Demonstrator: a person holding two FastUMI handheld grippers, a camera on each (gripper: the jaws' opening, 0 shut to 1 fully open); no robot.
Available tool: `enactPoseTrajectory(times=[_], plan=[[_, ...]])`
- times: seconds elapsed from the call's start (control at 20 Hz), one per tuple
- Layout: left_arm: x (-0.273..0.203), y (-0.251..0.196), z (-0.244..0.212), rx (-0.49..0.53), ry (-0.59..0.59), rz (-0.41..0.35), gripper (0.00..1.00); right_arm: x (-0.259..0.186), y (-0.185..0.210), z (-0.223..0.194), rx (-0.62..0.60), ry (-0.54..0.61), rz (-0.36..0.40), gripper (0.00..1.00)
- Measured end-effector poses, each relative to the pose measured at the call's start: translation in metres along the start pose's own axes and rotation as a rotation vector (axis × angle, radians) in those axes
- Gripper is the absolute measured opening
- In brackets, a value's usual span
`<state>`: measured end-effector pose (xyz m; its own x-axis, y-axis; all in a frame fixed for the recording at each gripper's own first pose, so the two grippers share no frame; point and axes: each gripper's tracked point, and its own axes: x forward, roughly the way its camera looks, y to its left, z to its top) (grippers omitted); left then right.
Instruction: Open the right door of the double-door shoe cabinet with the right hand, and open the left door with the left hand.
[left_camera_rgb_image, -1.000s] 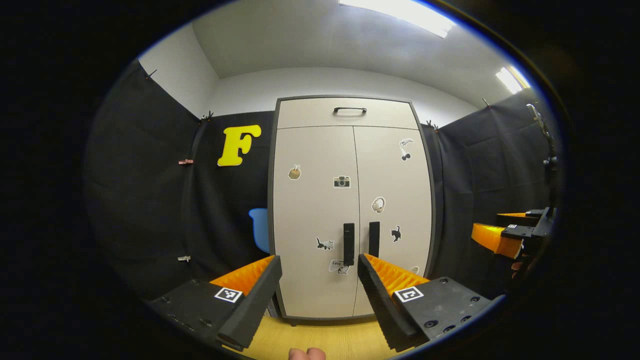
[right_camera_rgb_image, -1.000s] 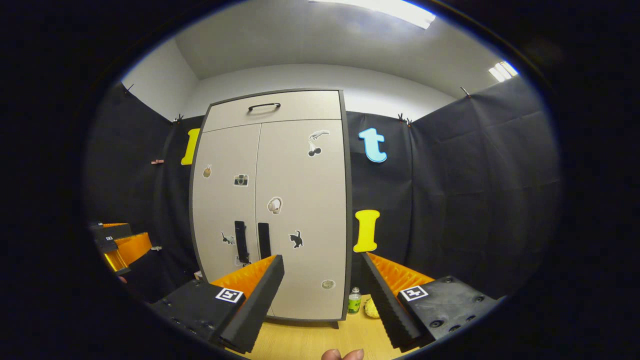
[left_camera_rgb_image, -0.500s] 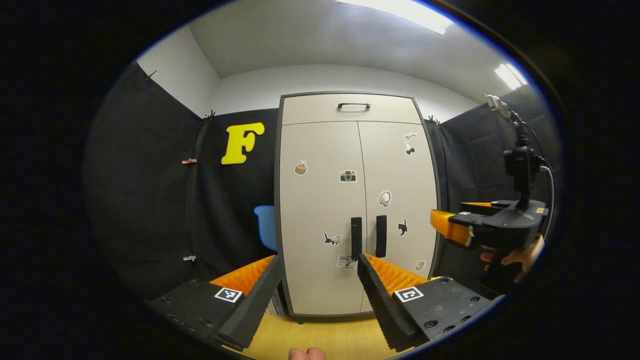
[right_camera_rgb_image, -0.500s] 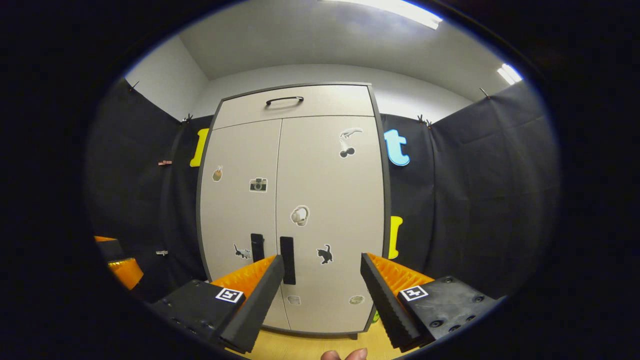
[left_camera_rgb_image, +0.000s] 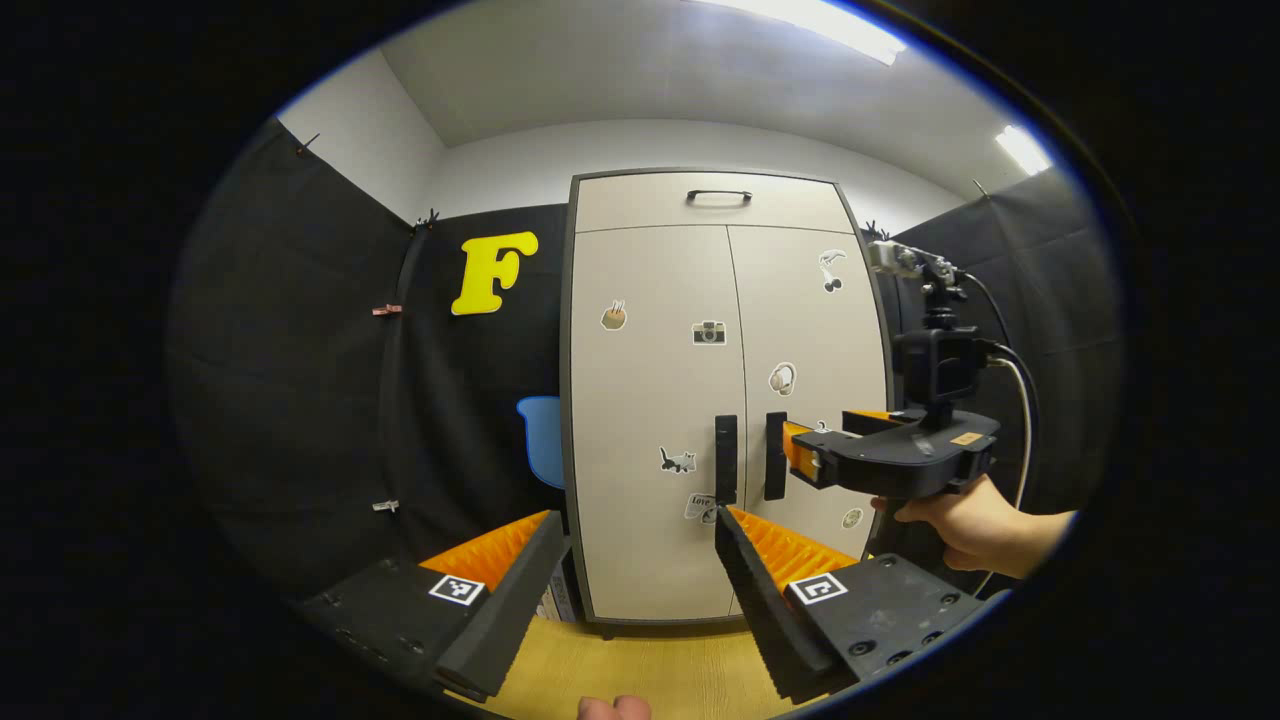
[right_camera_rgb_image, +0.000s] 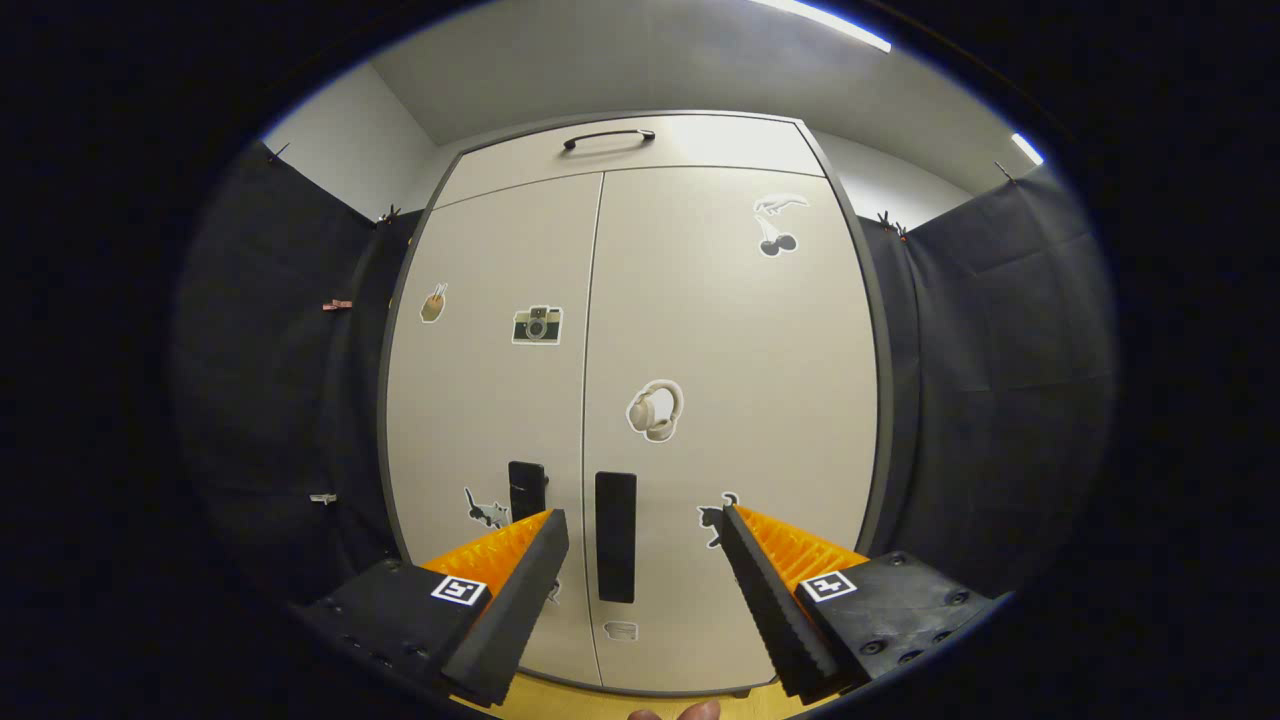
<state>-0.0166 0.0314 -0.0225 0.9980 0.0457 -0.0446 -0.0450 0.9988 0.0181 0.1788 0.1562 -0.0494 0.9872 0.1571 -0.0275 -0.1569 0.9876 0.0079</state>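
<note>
The beige double-door shoe cabinet (left_camera_rgb_image: 650, 400) (right_camera_rgb_image: 760, 400) stands ahead with both doors closed and stickers on them. Two black vertical handles flank the centre seam: the left door's handle (left_camera_rgb_image: 725, 459) (right_camera_rgb_image: 526, 488) and the right door's handle (left_camera_rgb_image: 775, 455) (right_camera_rgb_image: 615, 536). My right gripper (right_camera_rgb_image: 640, 560) is open close to the right door, its handle between the fingers' line but apart from them. In the left gripper view that right gripper (left_camera_rgb_image: 800, 452) reaches toward the right handle, held by a hand (left_camera_rgb_image: 975, 525). My left gripper (left_camera_rgb_image: 635, 560) is open, farther back from the cabinet.
A top flap with a black handle (left_camera_rgb_image: 718, 195) sits above the doors. Black cloth walls close in on both sides. A blue chair (left_camera_rgb_image: 543, 452) stands left of the cabinet. Wooden floor (left_camera_rgb_image: 640, 670) lies below.
The right gripper has moved forward and left, close up to the right door's handle. The left gripper has crept slightly nearer the cabinet. Both doors stay closed.
</note>
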Motion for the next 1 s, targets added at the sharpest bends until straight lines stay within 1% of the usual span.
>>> enactPoseTrajectory(times=[0.3, 0.65, 0.7, 0.75, 0.8, 0.85, 0.9, 0.95, 1.0], plan=[[0.011, 0.013, -0.006, -0.005, 0.01, 0.029, 0.95, 0.042, 0.008, -0.041, -0.042, 0.081, -0.029, 0.98], [0.019, 0.021, -0.015, -0.015, 0.016, 0.041, 0.95, 0.071, 0.014, -0.067, 0.013, 0.134, -0.031, 0.96], [0.02, 0.021, -0.016, -0.015, 0.017, 0.041, 0.95, 0.073, 0.014, -0.068, 0.019, 0.138, -0.037, 0.86], [0.021, 0.022, -0.018, -0.015, 0.018, 0.043, 0.95, 0.076, 0.015, -0.072, 0.024, 0.147, -0.036, 0.8], [0.021, 0.022, -0.018, -0.016, 0.018, 0.044, 0.95, 0.079, 0.013, -0.075, 0.02, 0.16, -0.045, 0.7], [0.021, 0.023, -0.02, -0.018, 0.018, 0.047, 0.95, 0.078, 0.011, -0.078, 0.012, 0.177, -0.063, 0.64], [0.02, 0.023, -0.02, -0.022, 0.018, 0.049, 0.95, 0.08, 0.012, -0.075, 0.013, 0.165, -0.068, 0.54], [0.021, 0.024, -0.022, -0.027, 0.018, 0.051, 0.95, 0.077, 0.012, -0.078, -0.001, 0.184, -0.077, 0.49], [0.02, 0.024, -0.022, -0.031, 0.019, 0.05, 0.95, 0.08, 0.015, -0.079, 0.004, 0.179, -0.07, 0.48]])
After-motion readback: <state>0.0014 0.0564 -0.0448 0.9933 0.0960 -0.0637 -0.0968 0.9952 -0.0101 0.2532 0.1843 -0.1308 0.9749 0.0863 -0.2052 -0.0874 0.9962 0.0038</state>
